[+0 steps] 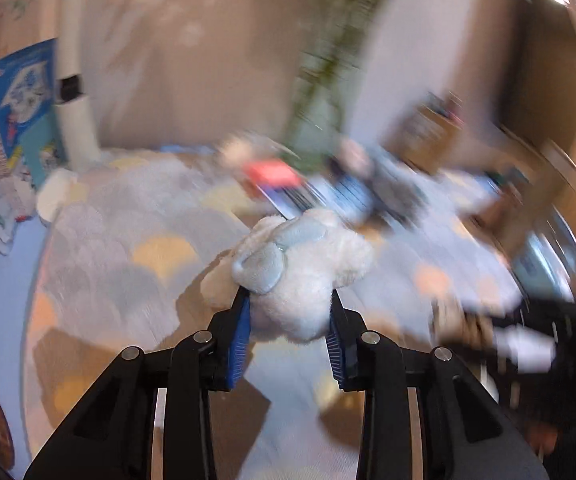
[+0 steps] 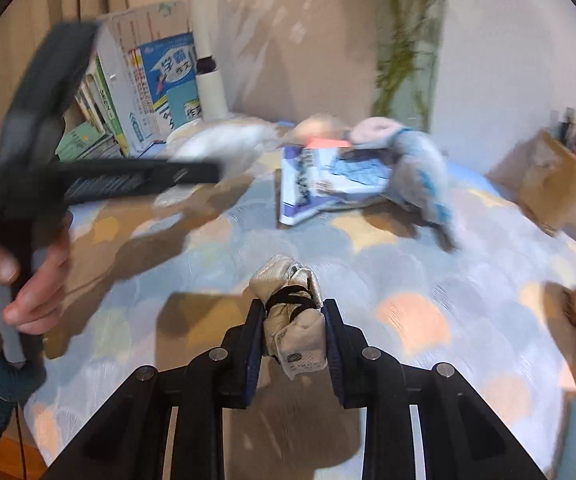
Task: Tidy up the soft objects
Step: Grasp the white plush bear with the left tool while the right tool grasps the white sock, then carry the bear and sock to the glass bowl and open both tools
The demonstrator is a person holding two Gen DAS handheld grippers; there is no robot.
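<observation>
In the left wrist view my left gripper (image 1: 288, 296) is shut on a fluffy white plush toy (image 1: 299, 264) with a pale blue patch, held above the patterned cloth (image 1: 120, 240). In the right wrist view my right gripper (image 2: 293, 306) is shut on a small beige rolled bundle (image 2: 295, 332) bound by a black band, also off the cloth. At the left of that view a person's hand (image 2: 28, 280) grips the handle of the left tool, which is blurred. A grey-blue plush toy (image 2: 419, 172) lies further back against a blue-and-white packet (image 2: 319, 184).
Books and a carton (image 2: 140, 80) stand at the back left beside a white post (image 2: 208, 76). A vase with green stems (image 2: 407, 60) is against the wall. A cardboard box (image 2: 551, 172) sits at the right. A scalloped pastel cloth (image 2: 407, 280) covers the surface.
</observation>
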